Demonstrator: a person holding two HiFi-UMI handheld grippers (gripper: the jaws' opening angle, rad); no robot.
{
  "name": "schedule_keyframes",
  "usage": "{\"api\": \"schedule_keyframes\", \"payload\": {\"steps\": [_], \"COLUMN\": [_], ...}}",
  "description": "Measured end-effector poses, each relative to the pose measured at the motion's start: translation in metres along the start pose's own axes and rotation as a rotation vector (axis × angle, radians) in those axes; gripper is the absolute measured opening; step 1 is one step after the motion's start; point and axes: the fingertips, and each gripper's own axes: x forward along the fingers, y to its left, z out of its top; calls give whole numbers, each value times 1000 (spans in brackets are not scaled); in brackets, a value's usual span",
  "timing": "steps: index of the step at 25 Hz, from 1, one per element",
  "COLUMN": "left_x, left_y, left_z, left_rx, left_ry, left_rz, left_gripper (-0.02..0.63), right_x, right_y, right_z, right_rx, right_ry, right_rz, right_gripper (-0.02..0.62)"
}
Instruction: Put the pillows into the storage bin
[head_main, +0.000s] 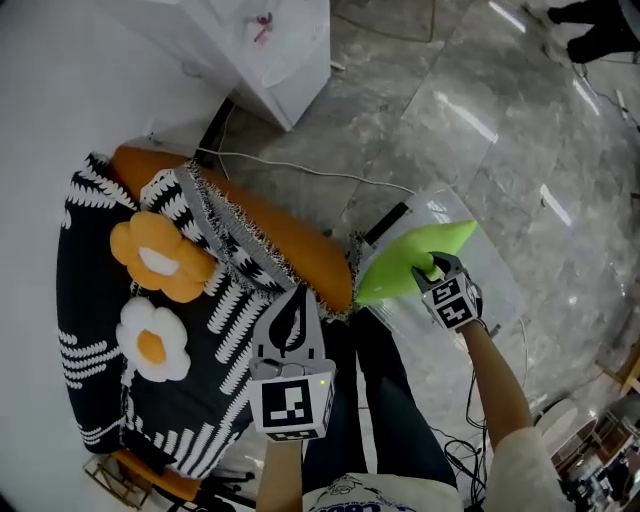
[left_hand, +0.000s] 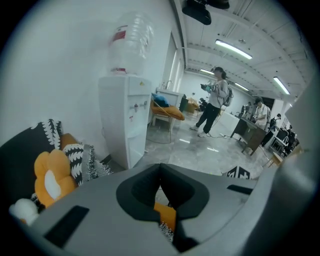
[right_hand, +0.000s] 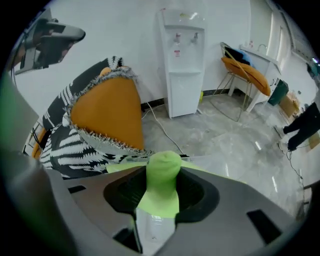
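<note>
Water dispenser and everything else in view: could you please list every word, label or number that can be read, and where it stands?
No text can be read.
The red label on the water bottle: too blurred.
The yellow sticker on the water dispenser: too small.
The blue print on the person's shirt: blurred and cut off.
The left gripper and right gripper: square patterns on their cubes, no letters.
</note>
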Motion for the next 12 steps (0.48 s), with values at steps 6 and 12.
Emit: {"api": "schedule_keyframes", "payload": {"steps": [6, 12], "left_x": [34, 53], "left_y": [3, 5], "left_z": [-20, -43], "left_rx": [-68, -111], "left_ry": [12, 16], "left_rz": [25, 40], "left_gripper": [14, 14], "right_x": [85, 137], "right_y": [-24, -51], "right_z": [-29, -56], "right_rx": [-9, 11], "right_ry": [104, 162], "right_rz": [7, 28], "right_gripper": [179, 181]}}
